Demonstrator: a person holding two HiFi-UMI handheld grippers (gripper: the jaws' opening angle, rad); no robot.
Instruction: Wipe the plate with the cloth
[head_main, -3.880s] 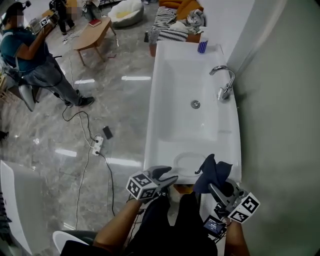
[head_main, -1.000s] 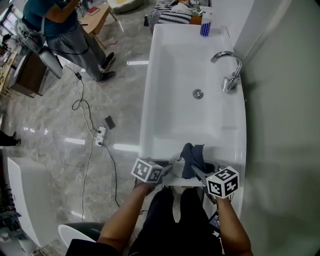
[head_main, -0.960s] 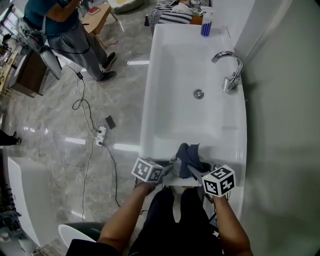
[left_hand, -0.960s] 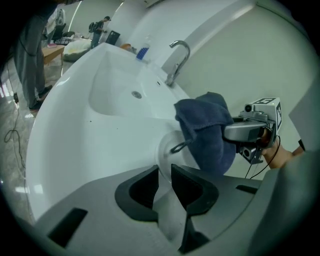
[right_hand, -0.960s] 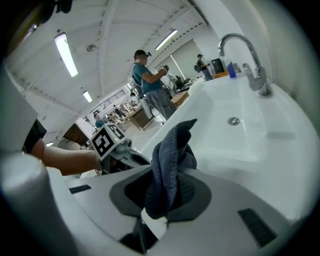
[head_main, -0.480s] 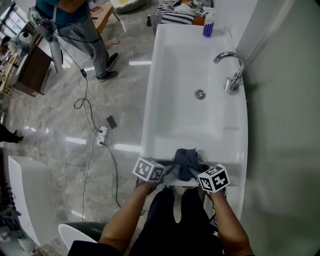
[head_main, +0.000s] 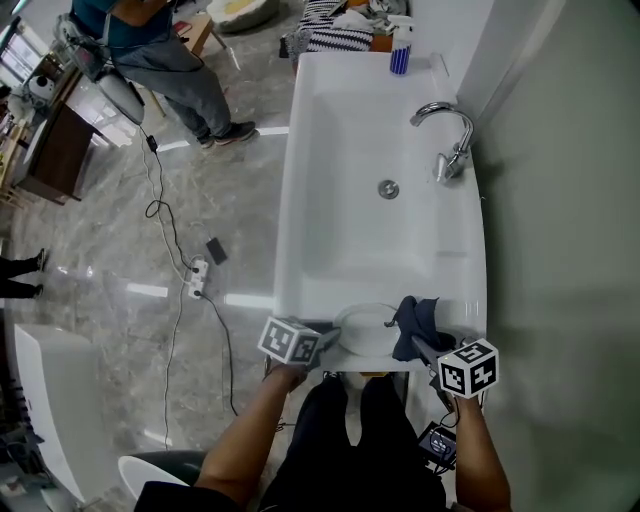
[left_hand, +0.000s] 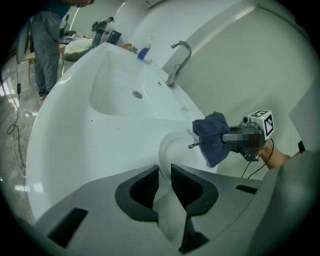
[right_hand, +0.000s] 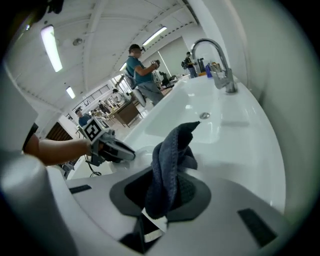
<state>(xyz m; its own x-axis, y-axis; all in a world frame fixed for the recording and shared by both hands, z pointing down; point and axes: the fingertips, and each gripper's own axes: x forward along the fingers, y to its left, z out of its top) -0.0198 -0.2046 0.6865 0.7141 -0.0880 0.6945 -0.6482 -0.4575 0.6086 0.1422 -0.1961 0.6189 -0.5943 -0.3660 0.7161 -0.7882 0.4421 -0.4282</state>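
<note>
In the head view the cloth (head_main: 416, 326) covers the right rim of the plate (head_main: 360, 326), and the standing person (head_main: 165, 55) is cut off by the top edge. The blue container (head_main: 400, 62) at the far end of the sink (head_main: 330, 160) is too small to identify. Cloth folds hide the pads of the right gripper (right_hand: 167, 197).

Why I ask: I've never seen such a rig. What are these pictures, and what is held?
There is no robot: a person holds a two-jaw gripper in each hand. The head view looks down from a camera on their head; each gripper view looks along that gripper's jaws. The left gripper pinches the rim of a white plate at the near end of a white sink. The right gripper clamps a dark blue cloth, beside the plate's right edge. A tap stands farther along the sink.
</note>
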